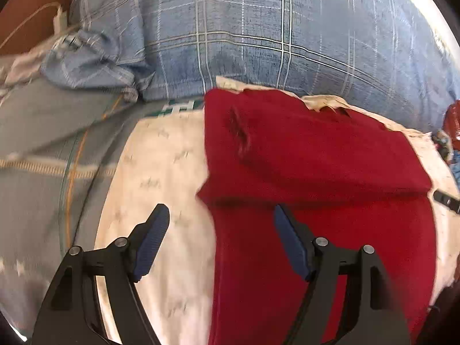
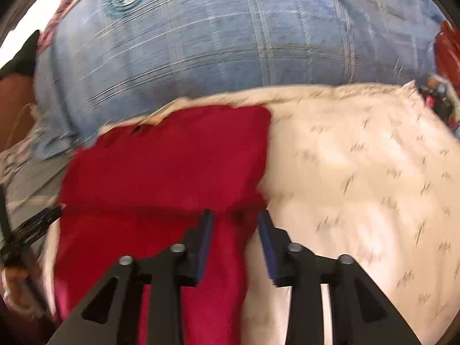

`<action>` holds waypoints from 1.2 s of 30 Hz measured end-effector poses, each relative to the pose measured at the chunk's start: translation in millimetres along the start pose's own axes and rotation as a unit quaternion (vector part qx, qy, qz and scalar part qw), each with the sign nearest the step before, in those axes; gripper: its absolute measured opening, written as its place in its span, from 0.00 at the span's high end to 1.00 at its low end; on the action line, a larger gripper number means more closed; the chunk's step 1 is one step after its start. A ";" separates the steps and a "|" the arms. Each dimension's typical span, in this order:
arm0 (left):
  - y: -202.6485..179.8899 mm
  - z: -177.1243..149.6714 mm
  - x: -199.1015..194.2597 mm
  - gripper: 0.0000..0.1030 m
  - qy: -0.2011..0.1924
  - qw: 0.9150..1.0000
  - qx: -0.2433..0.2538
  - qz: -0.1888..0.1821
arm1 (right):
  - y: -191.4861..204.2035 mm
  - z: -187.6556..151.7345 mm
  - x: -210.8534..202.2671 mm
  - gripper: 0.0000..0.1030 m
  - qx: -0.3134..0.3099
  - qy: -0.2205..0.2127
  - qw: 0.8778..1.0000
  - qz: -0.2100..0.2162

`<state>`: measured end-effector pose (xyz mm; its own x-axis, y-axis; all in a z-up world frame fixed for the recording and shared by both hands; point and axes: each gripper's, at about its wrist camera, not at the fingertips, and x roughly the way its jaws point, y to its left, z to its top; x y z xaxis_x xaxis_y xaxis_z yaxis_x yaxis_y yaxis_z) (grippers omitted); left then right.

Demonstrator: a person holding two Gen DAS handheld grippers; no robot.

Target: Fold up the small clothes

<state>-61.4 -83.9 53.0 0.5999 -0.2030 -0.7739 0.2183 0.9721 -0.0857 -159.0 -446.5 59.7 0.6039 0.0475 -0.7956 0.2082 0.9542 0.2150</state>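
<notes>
Two open claws over a folded red garment

Two claws are hovering above a cream printed sheet point(image 1: 161, 155). Starting at the left, the left claw point(image 1: 221, 215) is gaping wide with nothing between its blue pads, one finger over the sheet and the other over the red garment point(image 1: 316, 166). That garment is lying on the sheet with its upper part doubled over. Further right, the right claw point(image 2: 235, 218) is standing partly open and empty at the garment's right edge point(image 2: 172, 158). Behind, a blue plaid pillow point(image 2: 230, 37) is lying.

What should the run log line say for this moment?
left gripper: open, empty | right gripper: open, empty | red garment: partly folded on cream patterned cloth
</notes>
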 end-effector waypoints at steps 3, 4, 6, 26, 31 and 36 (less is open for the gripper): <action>10.5 -22.3 -15.9 0.27 0.012 1.000 -0.015 -0.024 | 3.2 -24.2 -6.2 0.48 -0.010 0.023 1.000 0.017; 11.0 -27.7 -18.9 0.27 0.015 0.999 -0.014 -0.027 | 3.5 -31.0 -3.6 0.48 -0.011 0.029 0.999 0.014; 11.6 -40.4 -24.2 0.27 0.021 0.999 -0.010 -0.030 | 4.3 -44.5 7.6 0.60 -0.017 0.041 0.999 0.006; 24.8 -150.8 -83.7 0.27 0.089 0.993 0.000 -0.076 | -1.0 -151.2 -58.5 0.51 -0.028 0.136 0.987 0.084; 17.3 -171.8 -89.8 0.27 0.106 0.991 0.019 -0.079 | 0.6 -187.1 -54.2 0.51 -0.016 0.179 0.977 0.112; 10.9 -179.7 -91.9 0.27 0.117 0.990 0.021 -0.081 | 5.6 -200.9 -52.1 0.51 -0.011 0.189 0.972 0.141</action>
<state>-252.4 -33.5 10.4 0.3603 -0.3176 -0.8771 0.3323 0.9223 -0.1975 -343.9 -384.3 -11.3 0.3072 0.4088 -0.8594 0.0572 0.8935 0.4454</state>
